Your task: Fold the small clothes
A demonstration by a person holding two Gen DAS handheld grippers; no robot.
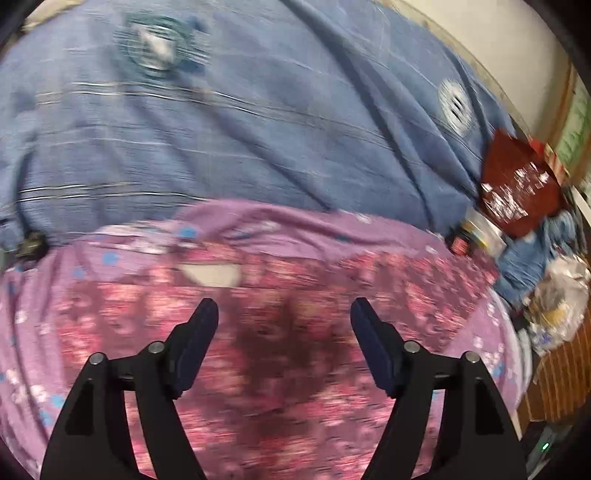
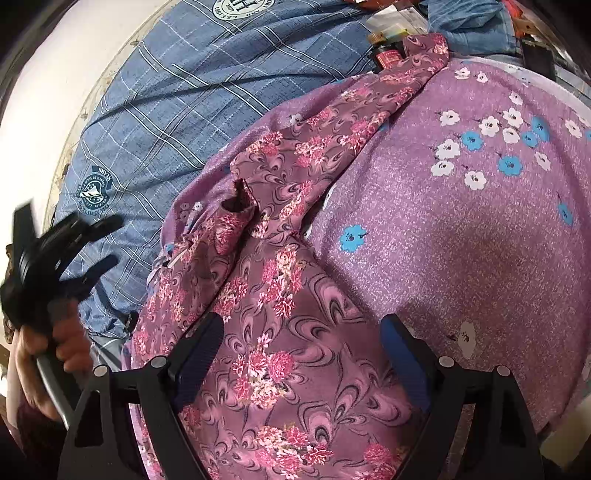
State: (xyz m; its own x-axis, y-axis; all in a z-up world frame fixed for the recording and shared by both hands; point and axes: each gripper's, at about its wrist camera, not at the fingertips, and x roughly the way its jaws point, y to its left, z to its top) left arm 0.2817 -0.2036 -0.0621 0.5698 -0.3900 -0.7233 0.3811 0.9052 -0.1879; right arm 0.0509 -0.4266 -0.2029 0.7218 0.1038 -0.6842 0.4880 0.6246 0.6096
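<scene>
Currently, your left gripper [image 1: 284,314] hangs with jaws spread and nothing between them, over the floral garment [image 2: 295,332]. Your right gripper [image 2: 303,332] is likewise spread wide above the same garment, gripping nothing. The garment lies crumpled on a purple flowered sheet [image 2: 480,240], beside a blue checked bedcover [image 2: 166,92]. The left wrist view is motion-blurred.

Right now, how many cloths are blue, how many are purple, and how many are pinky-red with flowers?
Blue checked sheet: 1
Blue denim cloth at the far edge: 1
Light purple sheet with white and blue flowers: 1
Maroon garment with pink flowers: 1
Total: 4 cloths, 2 blue, 1 purple, 1 pinky-red.
</scene>
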